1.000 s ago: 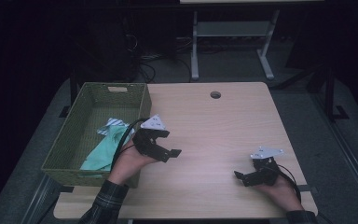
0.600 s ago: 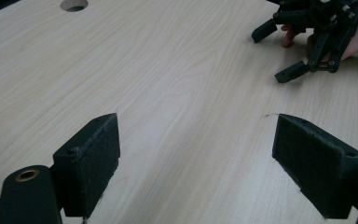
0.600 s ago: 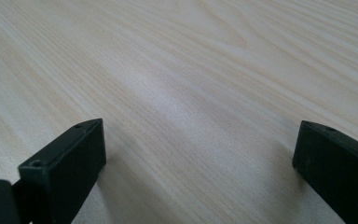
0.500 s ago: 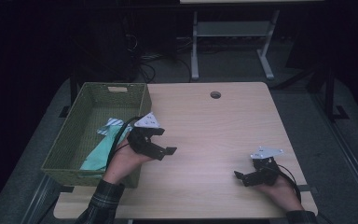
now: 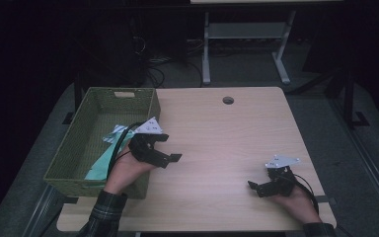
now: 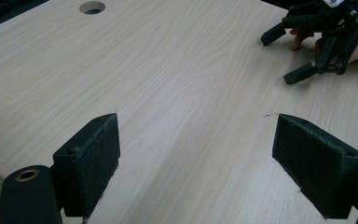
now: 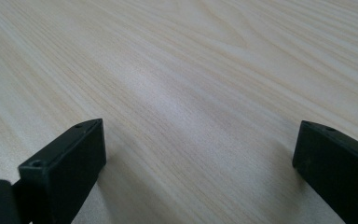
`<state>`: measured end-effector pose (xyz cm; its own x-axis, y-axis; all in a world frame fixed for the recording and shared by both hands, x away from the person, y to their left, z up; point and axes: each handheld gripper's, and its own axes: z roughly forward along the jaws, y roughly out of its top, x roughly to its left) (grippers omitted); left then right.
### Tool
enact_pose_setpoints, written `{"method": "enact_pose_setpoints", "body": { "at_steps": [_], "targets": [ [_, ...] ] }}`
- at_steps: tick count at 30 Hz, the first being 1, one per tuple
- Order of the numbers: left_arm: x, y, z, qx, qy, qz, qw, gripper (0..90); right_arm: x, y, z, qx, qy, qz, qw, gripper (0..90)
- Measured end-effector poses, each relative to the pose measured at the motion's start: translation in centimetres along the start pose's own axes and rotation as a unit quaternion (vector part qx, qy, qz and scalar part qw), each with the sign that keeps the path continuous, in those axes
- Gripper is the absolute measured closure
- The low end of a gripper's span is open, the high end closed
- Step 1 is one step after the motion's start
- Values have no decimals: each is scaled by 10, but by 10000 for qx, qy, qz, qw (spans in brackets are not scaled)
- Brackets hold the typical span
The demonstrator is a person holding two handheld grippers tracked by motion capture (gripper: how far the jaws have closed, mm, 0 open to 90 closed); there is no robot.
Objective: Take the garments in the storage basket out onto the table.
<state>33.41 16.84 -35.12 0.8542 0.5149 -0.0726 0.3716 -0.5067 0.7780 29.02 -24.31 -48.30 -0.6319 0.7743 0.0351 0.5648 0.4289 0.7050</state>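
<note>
Nearest to the person, the right gripper [image 5: 262,186] sits low on the wooden table [image 5: 217,143], close to the front edge on the right side. Its jaws are wide apart and hold nothing. In the right gripper view there is just bare wood between the two black pads [image 7: 70,163]. It looks like it is parked there, out of the way, so the other hand has room to work.

A little farther in, the left gripper [image 5: 170,154] is lifted just above the table, right beside the green basket [image 5: 66,163]. Its jaws are spread wide too, with nothing between them. In the left gripper view the pads [image 6: 93,158] point across the bare table toward the right gripper [image 6: 303,51], which is well apart from it. My guess is the jaws are kept open so they are ready to grab something.

Next comes the basket, which sits on the left part of the table. Inside it lies a light green cloth [image 5: 98,165] with a striped bit [image 5: 116,133] near the top. The cloth is just beside the left hand [image 5: 126,170], so that hand is probably the one meant to reach for it.

Farthest away, near the back edge of the table, is a small round hole [image 5: 228,100]
</note>
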Motion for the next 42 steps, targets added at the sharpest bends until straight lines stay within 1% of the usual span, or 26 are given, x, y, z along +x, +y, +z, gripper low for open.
{"method": "enact_pose_setpoints", "body": {
  "at_steps": [1, 2, 9, 10, 16, 18, 19, 22, 23, 25, 27, 28, 30, 31, 32, 33, 34, 35, 36, 37, 40, 41, 42],
  "targets": [
    [1, 0, -1, 10, 20, 36, 10000, 144, 0, 0, 0, -1, 1, -1, 10000, 21],
    [1, -1, -2, -15, 24, 0, 10000, 144, 0, 0, 0, 0, 0, -1, 10000, 21],
    [6, -4, -8, -11, 86, -13, 10000, 144, 0, 0, 0, -1, 0, -2, 10000, 21],
    [7, -5, -9, -27, 101, -53, 9999, 144, 0, 0, 0, -1, 0, -2, 10000, 21],
    [12, -8, -14, -23, 167, -79, 9998, 144, 0, 0, 0, 0, -1, -1, 10000, 21],
    [14, -10, -16, -22, 213, -124, 9997, 144, 0, 0, 0, -1, 0, -3, 10000, 21],
    [15, -10, -17, 0, 230, -104, 9997, 144, 0, 0, 0, 0, 0, -3, 10000, 21],
    [18, -12, -19, -4, 296, -158, 9994, 144, 0, 0, 0, 0, 0, -3, 10000, 21],
    [19, -13, -20, 18, 308, -135, 9994, 144, 0, 0, 0, 0, 0, -2, 10000, 21],
    [20, -14, -21, -9, 337, -199, 9992, 144, 0, 0, 0, 0, 0, -2, 10000, 21],
    [21, -15, -23, 14, 356, -189, 9992, 144, 0, 0, 0, 1, 0, -2, 10000, 21],
    [22, -16, -24, -10, 374, -220, 9991, 144, 0, 0, 0, -1, 0, -1, 10000, 21],
    [24, -17, -27, 17, 416, -191, 9990, 144, 0, 0, 0, 3, 0, 3, 10000, 21],
    [25, -17, -27, -12, 437, -241, 9988, 144, 0, 0, 0, 0, 0, -2, 10000, 21],
    [25, -18, -28, -35, 446, -260, 9987, 144, 0, 0, 0, 1, 0, -1, 10000, 21],
    [27, -18, -30, 1, 458, -233, 9987, 144, 0, 0, 0, 0, 1, -2, 10000, 21],
    [27, -19, -30, -39, 479, -284, 9984, 144, 0, 0, 0, 2, 1, -1, 10000, 21],
    [28, -20, -31, -40, 501, -291, 9983, 144, 0, 0, 0, 0, 0, -2, 10000, 21],
    [29, -20, -32, -10, 510, -268, 9983, 144, 0, 0, 0, 2, 1, 1, 10000, 21],
    [29, -21, -32, -31, 526, -305, 9981, 144, 0, 0, 0, 2, 1, 1, 10000, 21],
    [32, -24, -33, 19, 579, -284, 9979, 144, 0, 0, 0, 3, 0, -1, 10000, 21],
    [32, -24, -34, 5, 595, -332, 9977, 144, 0, 0, 0, 0, -2, -7, 10000, 21],
    [34, -25, -35, 51, 616, -299, 9976, 144, 0, 0, 0, 4, 1, 1, 10000, 21]
  ]
}}
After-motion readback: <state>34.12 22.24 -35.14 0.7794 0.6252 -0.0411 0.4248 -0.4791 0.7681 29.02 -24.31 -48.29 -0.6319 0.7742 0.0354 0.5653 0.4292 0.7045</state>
